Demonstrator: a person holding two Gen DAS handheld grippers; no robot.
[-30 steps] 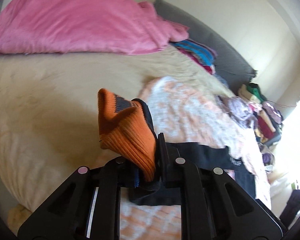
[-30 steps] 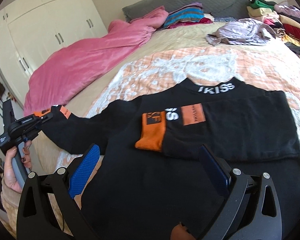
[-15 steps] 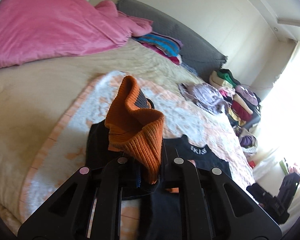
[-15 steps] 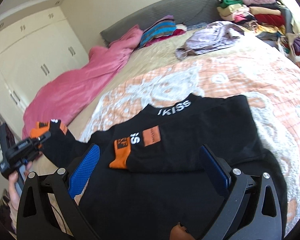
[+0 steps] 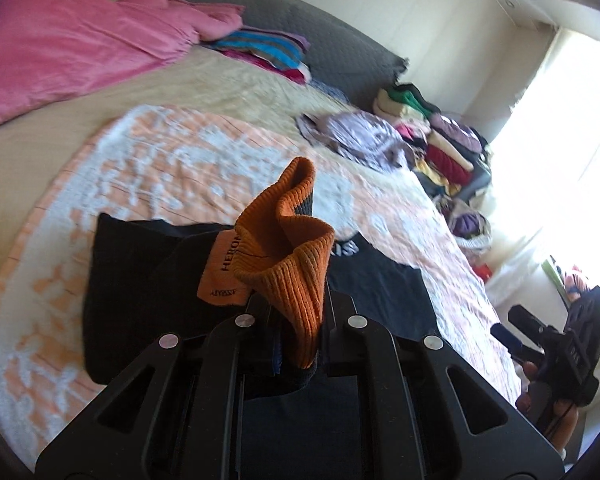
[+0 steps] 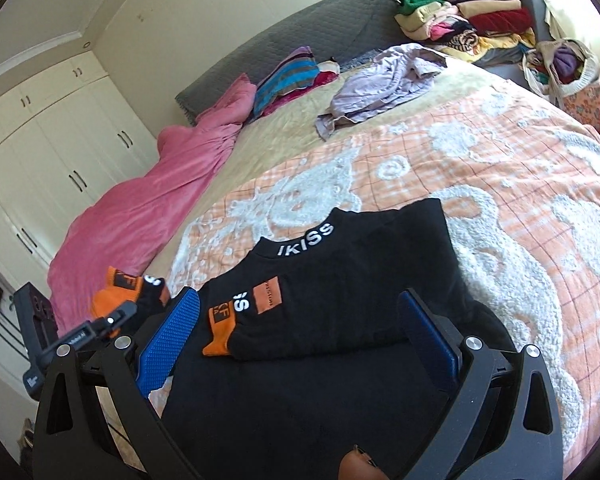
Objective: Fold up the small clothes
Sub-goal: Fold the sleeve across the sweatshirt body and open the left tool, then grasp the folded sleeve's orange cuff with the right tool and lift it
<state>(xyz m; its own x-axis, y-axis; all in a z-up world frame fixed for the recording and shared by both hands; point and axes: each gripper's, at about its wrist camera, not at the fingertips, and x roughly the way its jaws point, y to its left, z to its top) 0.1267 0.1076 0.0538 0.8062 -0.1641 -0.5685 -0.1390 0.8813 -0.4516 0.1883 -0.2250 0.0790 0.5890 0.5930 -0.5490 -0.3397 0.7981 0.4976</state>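
Up front, the left hand-held gripper (image 5: 300, 320) is clenched on the orange cuff (image 5: 288, 256) of a black sweater (image 6: 340, 300), holding that sleeve above the garment. The sweater lies on the bed's orange-and-white blanket (image 6: 500, 168), its other sleeve folded across the chest. The right hand-held gripper (image 6: 296, 344) hovers over the sweater, jaws spread and holding nothing.
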